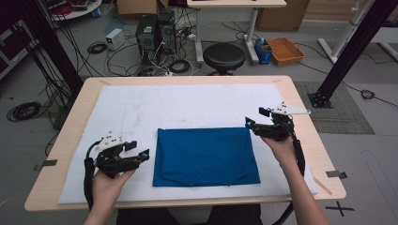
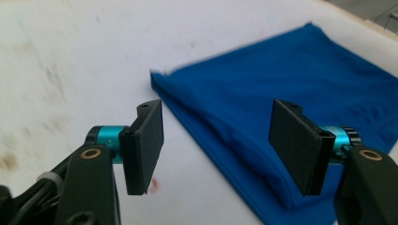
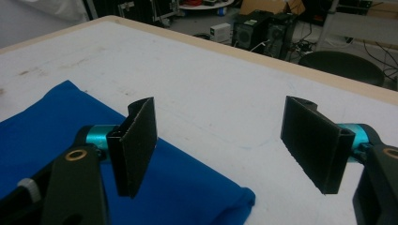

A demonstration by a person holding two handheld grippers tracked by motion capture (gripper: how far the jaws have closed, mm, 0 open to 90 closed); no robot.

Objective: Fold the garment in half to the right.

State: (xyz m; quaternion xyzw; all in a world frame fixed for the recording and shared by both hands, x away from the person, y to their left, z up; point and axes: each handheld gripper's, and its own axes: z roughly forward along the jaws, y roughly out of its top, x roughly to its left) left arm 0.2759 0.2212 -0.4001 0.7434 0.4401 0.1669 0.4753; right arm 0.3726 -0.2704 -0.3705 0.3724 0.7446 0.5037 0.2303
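High view: folded blue fabric cloth [image 1: 205,156] lies flat mid-front on white sheet-covered wooden table [image 1: 187,101]. Left gripper [image 1: 136,153] sits just off its left edge, right gripper [image 1: 256,119] at its far right corner, both released, holding nothing.

Left gripper view: jaws spread wide over the cloth's [image 2: 300,112] left edge; likely a pinch is next, so go low and catch all layers.

Right gripper view: jaws agape straddling cloth [image 3: 61,136] corner. No readable writing anywhere.
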